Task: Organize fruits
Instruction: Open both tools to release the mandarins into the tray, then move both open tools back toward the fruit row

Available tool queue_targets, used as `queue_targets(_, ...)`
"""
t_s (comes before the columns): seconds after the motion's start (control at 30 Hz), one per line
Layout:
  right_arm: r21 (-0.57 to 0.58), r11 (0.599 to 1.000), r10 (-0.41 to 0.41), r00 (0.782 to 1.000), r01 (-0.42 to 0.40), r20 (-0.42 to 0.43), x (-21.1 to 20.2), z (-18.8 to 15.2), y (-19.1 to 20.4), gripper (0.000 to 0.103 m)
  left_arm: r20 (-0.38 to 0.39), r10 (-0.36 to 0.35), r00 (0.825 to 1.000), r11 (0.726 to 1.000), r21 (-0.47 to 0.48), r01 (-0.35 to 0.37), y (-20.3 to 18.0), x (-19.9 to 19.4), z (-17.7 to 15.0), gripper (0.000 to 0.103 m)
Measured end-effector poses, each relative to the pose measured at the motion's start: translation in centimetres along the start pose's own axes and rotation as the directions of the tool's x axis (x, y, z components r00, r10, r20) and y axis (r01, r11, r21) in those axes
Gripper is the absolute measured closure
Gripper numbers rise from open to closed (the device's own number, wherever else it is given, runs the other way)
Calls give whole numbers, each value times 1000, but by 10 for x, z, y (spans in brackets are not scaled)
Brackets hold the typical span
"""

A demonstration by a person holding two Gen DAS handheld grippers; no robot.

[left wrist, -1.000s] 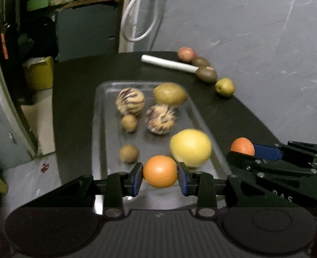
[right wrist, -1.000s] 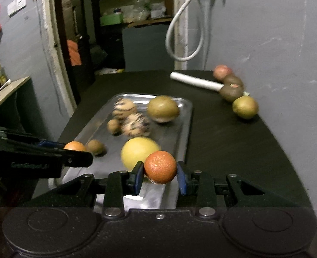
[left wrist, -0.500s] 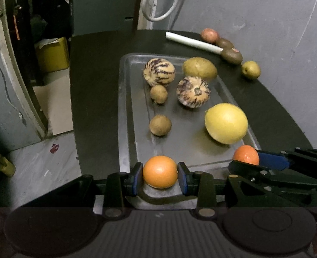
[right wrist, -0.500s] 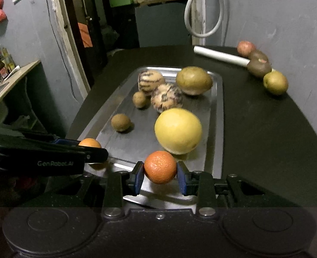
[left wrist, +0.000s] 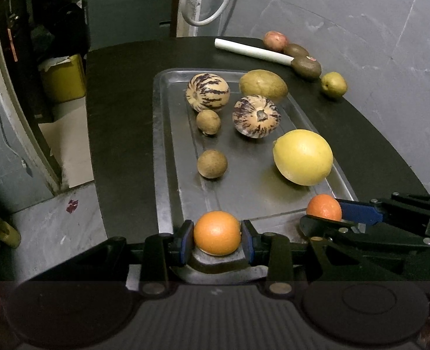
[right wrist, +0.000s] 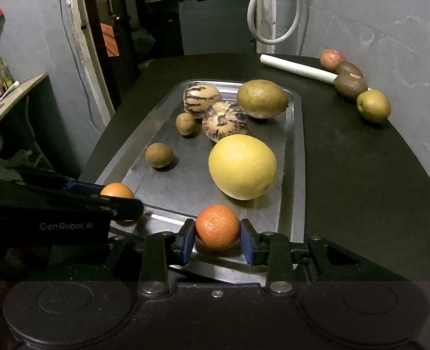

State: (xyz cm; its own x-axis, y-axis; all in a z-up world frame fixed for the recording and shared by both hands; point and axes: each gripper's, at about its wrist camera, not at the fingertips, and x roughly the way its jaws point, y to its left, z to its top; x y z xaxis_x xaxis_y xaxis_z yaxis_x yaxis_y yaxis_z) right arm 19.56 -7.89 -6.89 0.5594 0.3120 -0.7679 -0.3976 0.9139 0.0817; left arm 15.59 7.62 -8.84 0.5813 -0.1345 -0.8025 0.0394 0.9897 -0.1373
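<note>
A steel tray (left wrist: 168, 151) (right wrist: 298, 157) lies on a dark table. It holds two striped melons (left wrist: 207, 92) (left wrist: 256, 116), a green mango (left wrist: 263, 85), a big yellow citrus (left wrist: 302, 157) (right wrist: 242, 166) and two small brown fruits (left wrist: 212, 164) (left wrist: 208, 121). My left gripper (left wrist: 217, 233) is shut on a smooth orange (left wrist: 217, 232) over the tray's near left edge. My right gripper (right wrist: 218, 230) is shut on a rough mandarin (right wrist: 218, 227) over the tray's near right edge. Each gripper shows in the other's view, the left (right wrist: 118, 201) and the right (left wrist: 326, 213).
At the table's far right lie a white tube (left wrist: 253, 52), a red fruit (left wrist: 274, 40), two kiwis (left wrist: 307, 66) and a yellow-green fruit (left wrist: 333, 84). A grey wall (left wrist: 361, 29) runs along the right. A yellow bin (left wrist: 64, 78) stands on the floor at the left.
Both grippers, each holding its fruit, have drawn back toward the tray's near edge and risen, so the view now looks down on the tray. The fruits on the tray have not moved.
</note>
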Motion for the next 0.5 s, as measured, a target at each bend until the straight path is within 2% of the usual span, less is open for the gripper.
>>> queue_targets(0.23, -18, 1000, 9, 1000, -8, 5, -1, -2, 1, 63, -7, 7, 1000, 1000, -1, -7, -3, 0, -1, 62)
queue_targets(0.37, -22, 1000, 6, 1000, -6, 20, -8, -3, 1, 56, -6, 9, 1000, 1000, -12, -9, -4, -6, -2, 53)
queue_targets(0.43, -21, 1000, 4, 1000, -4, 27, -13, -4, -2, 51, 0, 14, 1000, 1000, -17, -14, -4, -11, -2, 48)
queue_targets(0.47, -19, 1000, 4, 999, -4, 31, -16, -5, -4, 47, 9, 15, 1000, 1000, -22, -14, -5, -15, -2, 42)
queue_targets(0.5, -16, 1000, 3, 999, -3, 35, -19, -6, -5, 40, 20, 19, 1000, 999, -27, -18, -5, -19, -2, 30)
